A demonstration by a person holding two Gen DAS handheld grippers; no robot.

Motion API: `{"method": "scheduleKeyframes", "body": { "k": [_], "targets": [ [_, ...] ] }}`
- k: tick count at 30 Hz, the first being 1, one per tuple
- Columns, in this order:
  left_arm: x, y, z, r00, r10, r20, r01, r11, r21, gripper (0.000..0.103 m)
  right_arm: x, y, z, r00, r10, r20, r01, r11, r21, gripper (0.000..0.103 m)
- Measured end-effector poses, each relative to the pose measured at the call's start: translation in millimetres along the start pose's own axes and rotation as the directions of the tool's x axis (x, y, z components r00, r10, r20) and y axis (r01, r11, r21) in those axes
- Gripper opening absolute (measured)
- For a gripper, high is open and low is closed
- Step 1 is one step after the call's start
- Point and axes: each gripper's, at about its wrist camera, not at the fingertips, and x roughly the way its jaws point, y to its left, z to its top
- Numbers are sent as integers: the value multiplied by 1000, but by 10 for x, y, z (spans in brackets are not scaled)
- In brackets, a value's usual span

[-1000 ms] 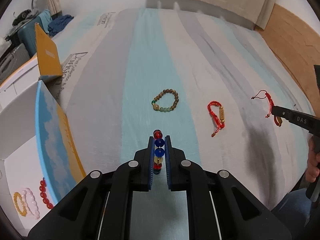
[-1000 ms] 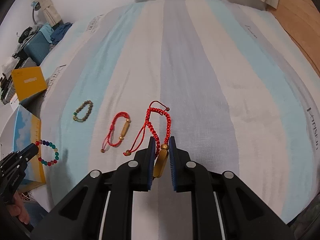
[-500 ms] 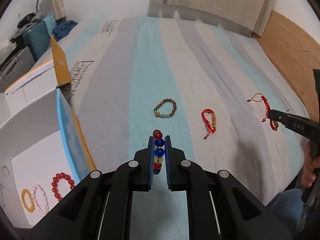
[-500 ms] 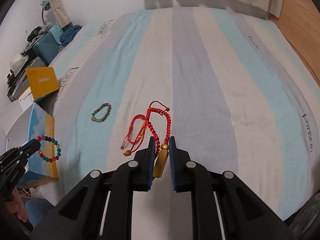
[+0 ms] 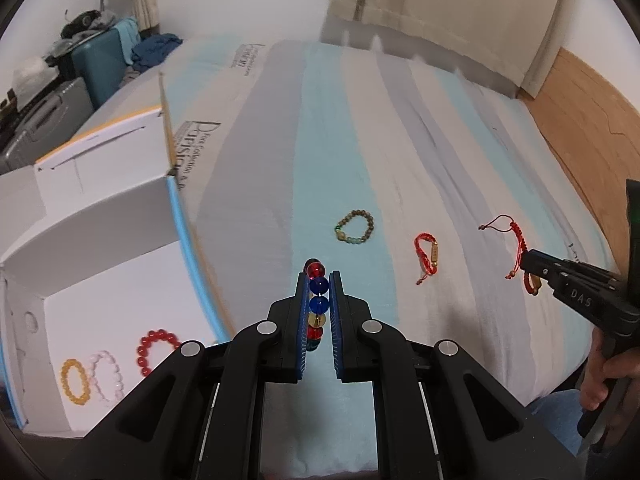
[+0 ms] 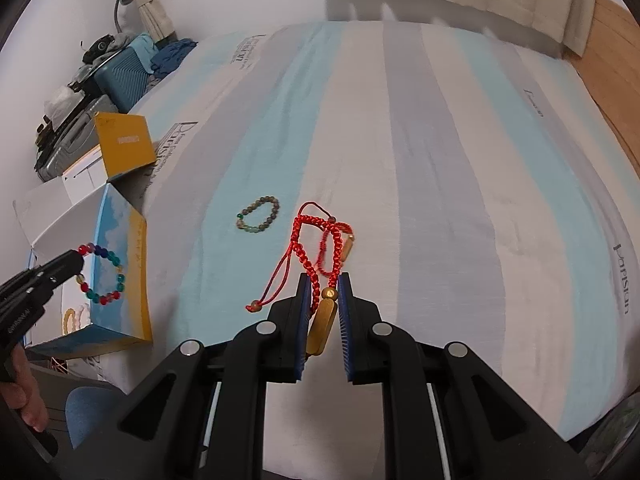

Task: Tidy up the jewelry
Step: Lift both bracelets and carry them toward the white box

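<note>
With our left gripper clamped on the bead bracelet and our right gripper on the red cord bracelet above the bed, dangling cords could snag the box rim.

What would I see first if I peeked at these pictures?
Two black grippers, each pinching a bracelet above a striped bed: the left gripper holds a colourful glass-bead bracelet, the right gripper a red braided cord bracelet with a gold charm. Left of the bed, an open white cardboard box has three bead bracelets inside.
</note>
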Motion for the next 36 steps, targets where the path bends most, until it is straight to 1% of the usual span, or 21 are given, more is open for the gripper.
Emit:
{"method": "scheduleKeyframes", "body": {
  "k": [9, 16, 19, 28, 36],
  "targets": [
    [-209, 292, -87, 1000, 27, 14, -26, 999, -29, 9, -41, 256, 31, 1000, 13, 2, -13, 999, -32, 13],
    [-400, 529, -167, 998, 49, 35, -46, 997, -65, 9, -41, 564, 77, 999, 32, 3, -31, 997, -70, 13],
    [-477, 633, -171, 997, 61, 44, -57, 996, -74, 9, -38, 753, 93, 999, 47, 5, -46, 994, -95, 13],
    [-732, 1113, -235, 992, 110, 64, -100, 985, -140, 9, -21, 1446, 105, 994, 106, 3, -104, 977, -185, 13],
    [-774, 1568, -398, 988, 150, 45, -138, 970, -200, 9, 14, 2049, 91, 987, 159, -12, -156, 953, -261, 13]
  ]
}}
